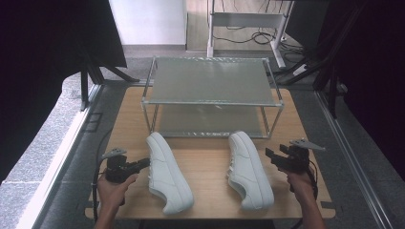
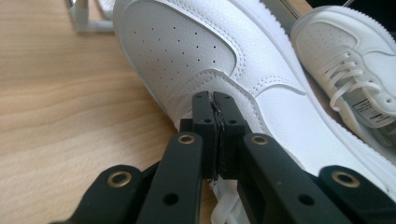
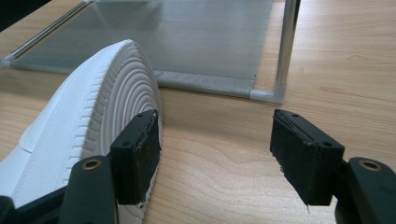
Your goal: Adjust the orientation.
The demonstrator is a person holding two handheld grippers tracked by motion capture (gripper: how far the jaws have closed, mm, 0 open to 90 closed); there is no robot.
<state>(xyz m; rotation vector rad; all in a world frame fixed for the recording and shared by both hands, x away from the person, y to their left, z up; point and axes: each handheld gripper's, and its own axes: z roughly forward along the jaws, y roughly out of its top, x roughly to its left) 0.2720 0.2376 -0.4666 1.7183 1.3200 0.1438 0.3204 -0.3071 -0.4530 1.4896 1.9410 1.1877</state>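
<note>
- High view: two white shoes lay on the tabletop (image 1: 210, 164) at 6 o'clock of the empty two-tier rack (image 1: 210, 95) — probably bound for its shelves. Left shoe (image 1: 167, 171), right shoe (image 1: 248, 169).
- Left gripper view: the left gripper (image 2: 214, 112) was clenched, its fingers (image 2: 203, 116) empty, tips against the left shoe's side.
- Right gripper view: the right gripper (image 3: 215, 154) gaped — released — at 3 o'clock of the right shoe's sole.

Open light-wood tabletop (image 1: 205, 164) between two white leather sneakers, the left one (image 1: 167, 172) and the right one (image 1: 249, 171), running toward the near edge. Far half blocked by a two-tier metal-framed rack with grey mesh shelves (image 1: 210, 81). Narrow bare strips along left and right edges.
</note>
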